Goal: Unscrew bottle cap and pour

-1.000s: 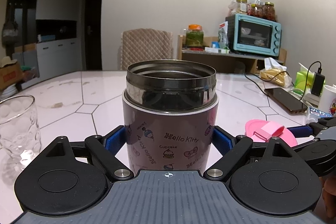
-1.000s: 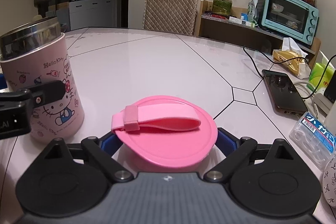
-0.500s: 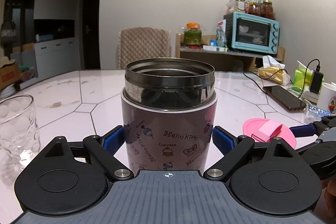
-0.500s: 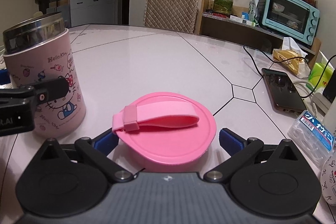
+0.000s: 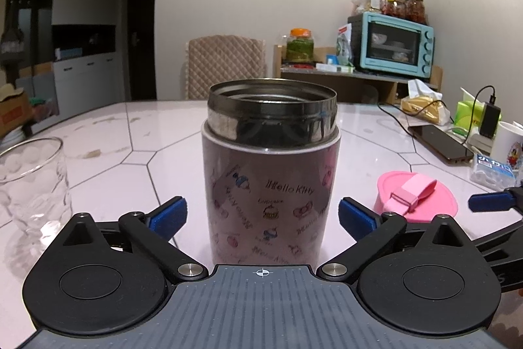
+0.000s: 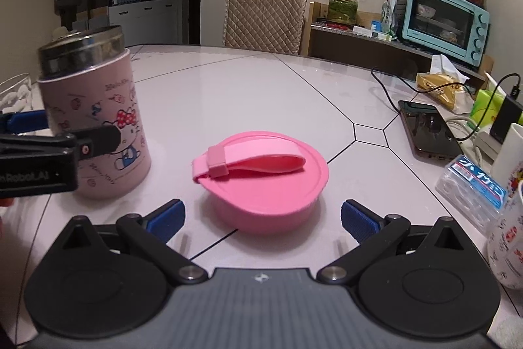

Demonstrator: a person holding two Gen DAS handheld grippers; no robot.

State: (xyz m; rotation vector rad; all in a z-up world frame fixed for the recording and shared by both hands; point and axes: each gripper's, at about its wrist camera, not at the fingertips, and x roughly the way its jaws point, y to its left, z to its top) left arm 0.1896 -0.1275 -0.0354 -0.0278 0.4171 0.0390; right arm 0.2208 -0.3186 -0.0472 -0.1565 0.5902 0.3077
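A pink Hello Kitty jar point(image 5: 271, 185) with an uncapped steel mouth stands upright on the white table point(image 5: 170, 133). My left gripper point(image 5: 261, 218) is open, its blue pads point(image 5: 166, 218) a little off the jar on each side. The pink cap point(image 6: 264, 182) with its strap lies flat on the table right of the jar point(image 6: 98, 126). My right gripper point(image 6: 263, 218) is open, with both pads clear of the cap just ahead of it. The cap point(image 5: 416, 201) also shows in the left wrist view. A clear empty glass point(image 5: 32, 182) stands left of the jar.
A dark phone point(image 6: 428, 130) with a cable, a plastic box point(image 6: 474, 188), a white mug point(image 6: 508, 244) and a green tissue pack point(image 6: 490, 103) crowd the right edge. A quilted chair point(image 6: 264, 18) and a shelf with a blue toaster oven point(image 6: 441, 22) stand beyond the table.
My left gripper has opened off the jar, which stays upright. My right gripper has let go of the cap, spread wide and drawn back; the cap now rests on the table.
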